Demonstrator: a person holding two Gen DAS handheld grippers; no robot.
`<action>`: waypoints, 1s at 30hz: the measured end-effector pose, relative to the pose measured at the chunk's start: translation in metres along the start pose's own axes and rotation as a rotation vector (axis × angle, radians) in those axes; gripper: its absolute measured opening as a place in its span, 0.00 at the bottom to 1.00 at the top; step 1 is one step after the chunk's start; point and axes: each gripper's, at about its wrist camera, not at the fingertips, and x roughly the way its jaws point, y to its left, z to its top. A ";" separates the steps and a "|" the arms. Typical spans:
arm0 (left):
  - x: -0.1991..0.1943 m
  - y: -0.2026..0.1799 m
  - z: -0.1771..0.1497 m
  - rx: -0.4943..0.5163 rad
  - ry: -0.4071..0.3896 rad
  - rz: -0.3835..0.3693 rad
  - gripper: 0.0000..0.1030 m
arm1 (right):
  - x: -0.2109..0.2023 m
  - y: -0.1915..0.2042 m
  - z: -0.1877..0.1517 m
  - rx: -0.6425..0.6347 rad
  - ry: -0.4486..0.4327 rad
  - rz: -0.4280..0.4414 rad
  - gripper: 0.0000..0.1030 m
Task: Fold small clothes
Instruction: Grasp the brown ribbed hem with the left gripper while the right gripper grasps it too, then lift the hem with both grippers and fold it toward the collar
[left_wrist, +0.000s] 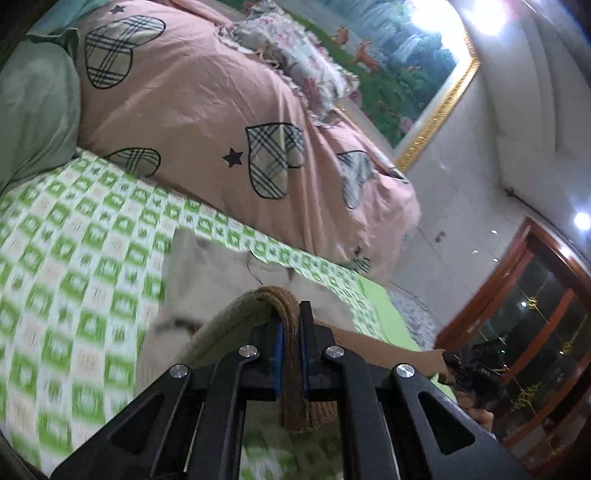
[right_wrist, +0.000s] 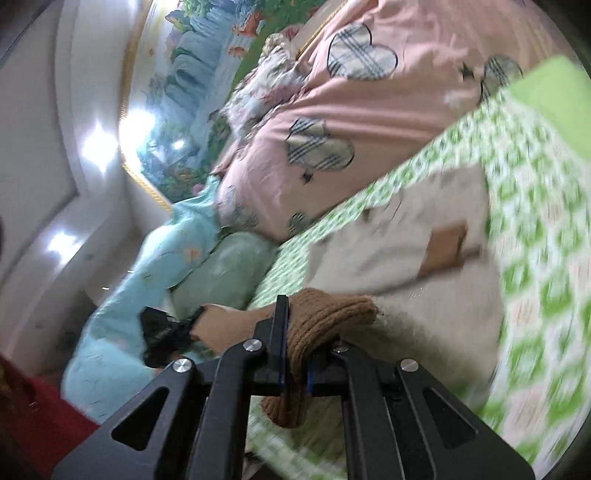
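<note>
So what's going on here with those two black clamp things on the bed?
A person is folding a small cream garment with brown knit trim on a green checked sheet. The left gripper and right gripper are each shut on that trim, lifting that edge while the rest lies on the sheet.

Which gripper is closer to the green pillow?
Left. The left gripper holds the brown hem at the end beside the green pillow; the right gripper holds the hem farther along, away from the pillow.
</note>
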 end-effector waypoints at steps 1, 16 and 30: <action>0.019 0.003 0.011 0.002 0.006 0.029 0.05 | 0.010 -0.007 0.012 -0.002 0.004 -0.016 0.08; 0.204 0.090 0.044 -0.077 0.167 0.236 0.06 | 0.145 -0.147 0.101 0.127 0.134 -0.215 0.08; 0.186 0.101 0.002 -0.166 0.203 0.264 0.42 | 0.131 -0.150 0.092 0.125 0.100 -0.376 0.62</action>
